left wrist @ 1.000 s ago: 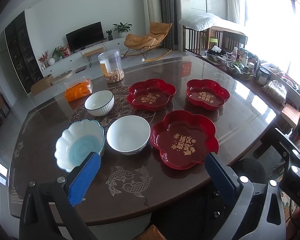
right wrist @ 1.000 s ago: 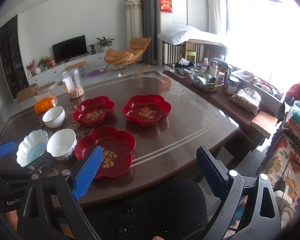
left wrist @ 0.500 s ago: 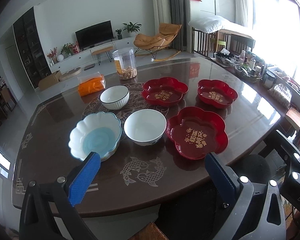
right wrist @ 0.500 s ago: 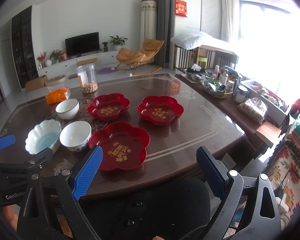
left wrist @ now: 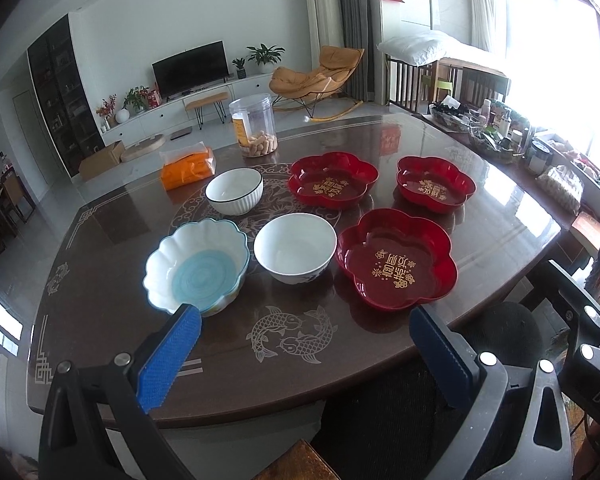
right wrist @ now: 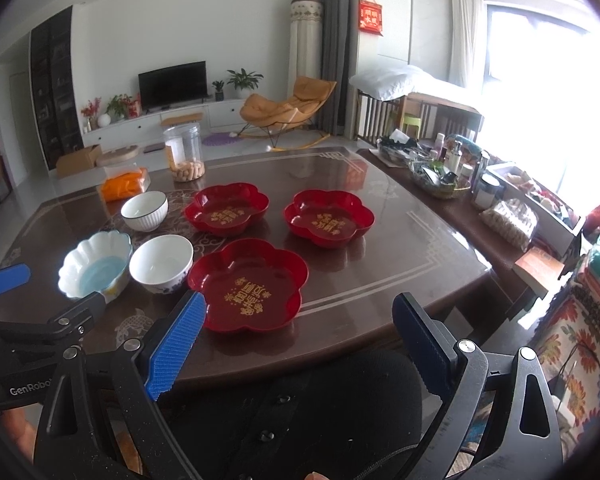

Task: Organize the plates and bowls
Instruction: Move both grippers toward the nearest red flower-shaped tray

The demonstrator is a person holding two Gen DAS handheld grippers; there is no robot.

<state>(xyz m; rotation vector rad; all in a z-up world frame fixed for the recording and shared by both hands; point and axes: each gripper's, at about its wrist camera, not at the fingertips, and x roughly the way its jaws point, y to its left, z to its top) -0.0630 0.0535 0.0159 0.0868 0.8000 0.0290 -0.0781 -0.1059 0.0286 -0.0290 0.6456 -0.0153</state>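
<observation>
Bowls (left wrist: 295,254) lie ahead-left on the bench (left wrist: 500,240), plates (right wrist: 248,284) right; left gripper (left wrist: 304,354) nearer the bowls; both grippers' fingers (right wrist: 176,344) apart, empty.

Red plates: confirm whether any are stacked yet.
No, the three red plates lie apart on the table.

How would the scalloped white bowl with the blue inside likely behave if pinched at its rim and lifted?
The scalloped white bowl with the blue inside looks like glazed ceramic, so probably rigid, fairly heavy and chippable. Its glossy, wavy rim may sit unevenly between flat pads and slip. Wide and empty, it would likely tilt when held by one edge; on the glossy dark table a push should slide it rather than tip it.
</observation>
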